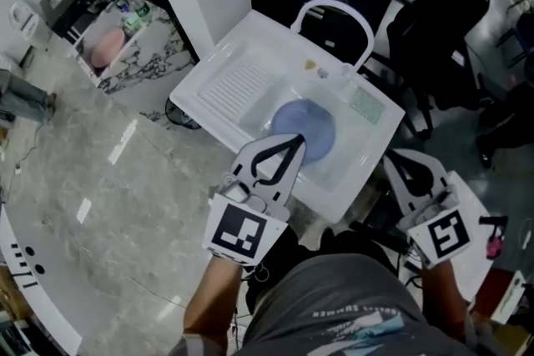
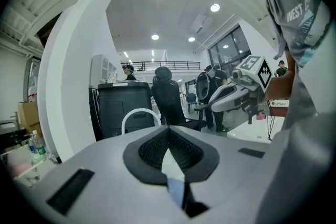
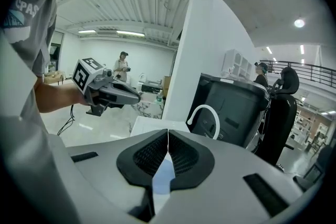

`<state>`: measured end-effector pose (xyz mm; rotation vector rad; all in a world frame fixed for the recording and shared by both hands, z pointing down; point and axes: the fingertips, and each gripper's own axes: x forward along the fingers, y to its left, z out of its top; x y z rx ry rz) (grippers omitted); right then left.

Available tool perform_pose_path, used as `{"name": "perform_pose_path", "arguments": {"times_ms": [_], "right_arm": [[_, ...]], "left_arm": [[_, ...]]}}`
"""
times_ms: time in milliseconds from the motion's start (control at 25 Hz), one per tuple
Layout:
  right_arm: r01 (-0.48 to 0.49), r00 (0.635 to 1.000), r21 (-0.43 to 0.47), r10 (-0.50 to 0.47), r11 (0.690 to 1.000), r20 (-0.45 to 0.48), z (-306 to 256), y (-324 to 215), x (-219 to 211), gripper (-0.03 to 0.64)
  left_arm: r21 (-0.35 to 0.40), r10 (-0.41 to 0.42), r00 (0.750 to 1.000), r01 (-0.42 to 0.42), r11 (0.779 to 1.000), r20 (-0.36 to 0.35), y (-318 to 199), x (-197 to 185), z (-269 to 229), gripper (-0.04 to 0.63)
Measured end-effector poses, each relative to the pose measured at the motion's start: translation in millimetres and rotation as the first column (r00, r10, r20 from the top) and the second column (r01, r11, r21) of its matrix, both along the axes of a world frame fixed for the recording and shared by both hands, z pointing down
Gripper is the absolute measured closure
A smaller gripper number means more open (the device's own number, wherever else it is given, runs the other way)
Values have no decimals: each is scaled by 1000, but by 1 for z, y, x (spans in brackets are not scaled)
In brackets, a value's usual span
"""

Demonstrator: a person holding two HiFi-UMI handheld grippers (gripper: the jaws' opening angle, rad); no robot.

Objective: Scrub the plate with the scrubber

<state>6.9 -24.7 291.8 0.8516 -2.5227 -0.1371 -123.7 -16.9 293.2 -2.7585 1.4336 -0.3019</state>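
- Left tongs (image 1: 294, 141) were pressed together with nothing between them. In the head view their tips lay over the near-left rim of the plate (image 1: 310, 127); whether they touched it or hung above it could not be told.
- Right tongs (image 1: 394, 161) were likewise pressed together and empty, at the near-right corner of the sink (image 1: 238, 83), apart from the plate.
- Plate was blue and lay in the basin of the white sink, on the near side of the arched faucet (image 1: 332, 11).
- Scrubber (image 1: 365, 104), a pale green pad by the look of it, lay flat on the sink's right ledge, just right of the plate. Scrubbing seemed not yet begun.
- Risk: the pad was thin and flat on a hard ledge. Tongs arriving shut, or spread too little, would likely shove it into the basin or off the far-right edge.
- Risk: a shallow pinch on one corner might let the pad fold or slip out once pressed on the plate.
- Risk: the plate looked loose on smooth basin. Scrubbing without the left tongs steadying its rim could slide or spin it against the basin wall.
- Risk: the faucet stood near the pad, so a careless reach could clip it.
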Motion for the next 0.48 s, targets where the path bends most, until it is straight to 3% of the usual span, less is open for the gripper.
{"name": "perform_pose_path", "arguments": {"times_ms": [480], "right_arm": [[-13,1000,-33,14,999,9,16,-33,-7,586]], "left_arm": [[-48,18,1000,-18,999,11,-37,-6,15,592]]}}
